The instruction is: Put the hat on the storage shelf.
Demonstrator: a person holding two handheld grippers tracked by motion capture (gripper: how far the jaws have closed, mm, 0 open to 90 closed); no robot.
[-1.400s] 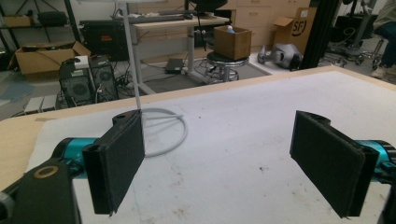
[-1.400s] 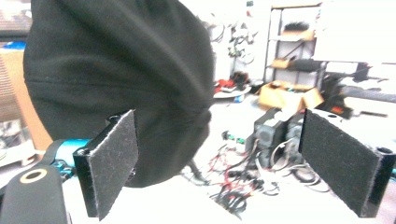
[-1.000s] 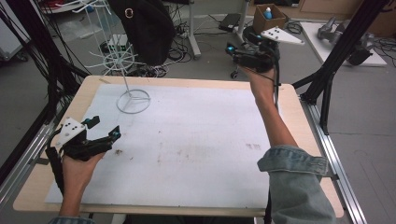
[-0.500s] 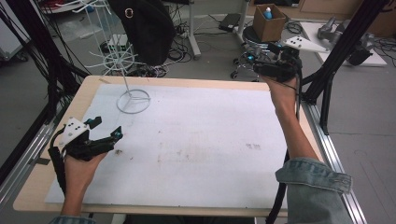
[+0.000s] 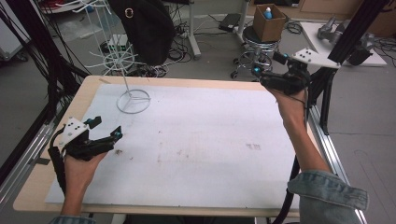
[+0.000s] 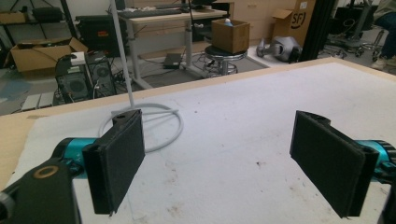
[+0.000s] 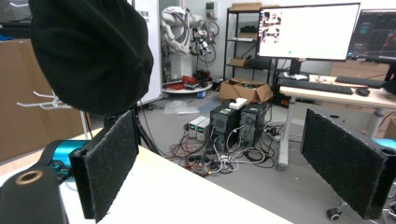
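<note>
A white wire stand [image 5: 132,101] with hook arms rises from its ring base at the table's far left. A black knit hat [image 5: 144,28] hangs on top of it. My left gripper [image 5: 106,128] rests low at the near left of the white mat, open and holding nothing. In the left gripper view its pads [image 6: 116,163] frame bare mat, with the stand's ring base [image 6: 156,128] just ahead. My right gripper [image 5: 266,63] is held up over the far right corner, open and holding nothing. In the right gripper view the hat [image 7: 88,51] hangs at upper left, beyond the pads [image 7: 345,158].
A white mat [image 5: 205,140] covers most of the wooden table [image 5: 32,186]. A stool with a cardboard box [image 5: 268,21] stands behind the far edge. Black frame posts [image 5: 345,42] rise at the right. Desks, computers and cables fill the room beyond.
My right gripper has swung to the right along the far edge, towards the table's far right corner. The left gripper has stayed where it was.
</note>
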